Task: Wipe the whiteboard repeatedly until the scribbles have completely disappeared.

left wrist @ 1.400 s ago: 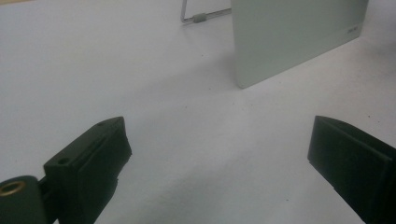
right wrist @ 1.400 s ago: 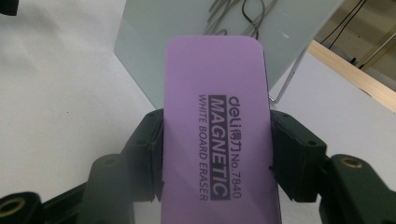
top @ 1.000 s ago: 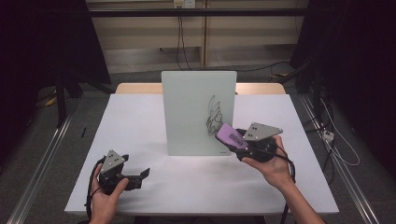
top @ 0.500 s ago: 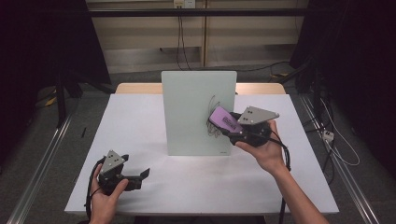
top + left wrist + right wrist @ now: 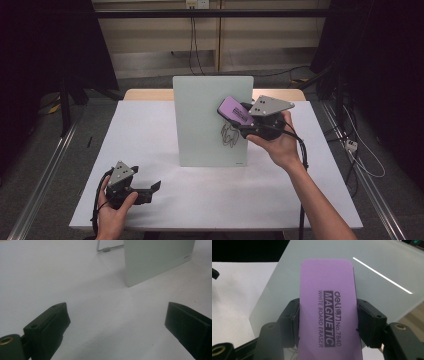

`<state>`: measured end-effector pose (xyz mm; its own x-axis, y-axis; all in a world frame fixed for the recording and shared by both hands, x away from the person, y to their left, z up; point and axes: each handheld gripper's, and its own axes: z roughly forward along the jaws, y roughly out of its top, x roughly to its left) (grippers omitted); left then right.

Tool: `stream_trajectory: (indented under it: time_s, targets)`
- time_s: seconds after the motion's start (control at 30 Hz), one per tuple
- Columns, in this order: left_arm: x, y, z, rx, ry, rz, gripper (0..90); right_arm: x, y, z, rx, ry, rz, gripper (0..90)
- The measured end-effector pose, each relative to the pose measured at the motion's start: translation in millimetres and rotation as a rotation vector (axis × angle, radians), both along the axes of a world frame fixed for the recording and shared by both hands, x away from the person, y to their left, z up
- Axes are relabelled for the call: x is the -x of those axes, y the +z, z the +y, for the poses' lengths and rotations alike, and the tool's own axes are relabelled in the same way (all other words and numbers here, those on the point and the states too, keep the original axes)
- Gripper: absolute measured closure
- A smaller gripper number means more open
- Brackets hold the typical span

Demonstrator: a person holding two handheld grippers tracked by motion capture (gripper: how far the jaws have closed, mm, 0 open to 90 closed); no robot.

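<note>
A pale glass whiteboard (image 5: 210, 120) stands upright on the white table (image 5: 150, 125), with a black scribble (image 5: 229, 136) on its lower right part. My right gripper (image 5: 240, 116) is shut on a purple magnetic whiteboard eraser (image 5: 235, 111), held up against the board's right side just above the scribble. In the right gripper view the eraser (image 5: 329, 307) sits clamped between both black fingers (image 5: 367, 322), with the board (image 5: 374, 270) right behind it. My left gripper (image 5: 154, 189) rests low at the table's front left, open with nothing between its fingers (image 5: 47, 327); the board's lower corner (image 5: 155, 260) lies ahead of it.
A wire stand (image 5: 107, 249) props the board from behind. A wooden table edge (image 5: 150, 94) runs behind the white surface. Metal rails (image 5: 40, 190) flank the table on the floor, with cables (image 5: 350, 145) at the right.
My right gripper has carried the eraser up and left, from beside the board's lower right onto its face above the scribble. The left gripper has stayed put.
</note>
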<state>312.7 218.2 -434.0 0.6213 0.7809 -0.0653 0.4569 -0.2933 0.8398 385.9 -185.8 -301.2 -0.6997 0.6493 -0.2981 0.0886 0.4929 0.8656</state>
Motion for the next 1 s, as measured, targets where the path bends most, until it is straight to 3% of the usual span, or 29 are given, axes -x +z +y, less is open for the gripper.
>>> stream_trajectory:
  time_s: [0.1,0.37,0.47,1.0]
  targets:
    - [0.2,0.5,0.6,0.002,0.001,-0.003,5.2,-4.8,0.7,4.6,0.021,-0.002,-0.002,41.3]
    - [0.2,0.1,0.8,0.002,-0.001,-0.002,5.2,-9.5,7.2,5.9,0.017,0.0,-0.042,41.3]
    - [0.3,0.1,0.5,0.001,0.001,-0.002,5.2,-12.3,11.2,4.4,0.02,-0.023,-0.056,41.3]
    - [0.9,0.6,1.4,-0.002,0.008,-0.004,5.2,-14.4,6.6,7.1,0.072,-0.031,-0.055,41.5]
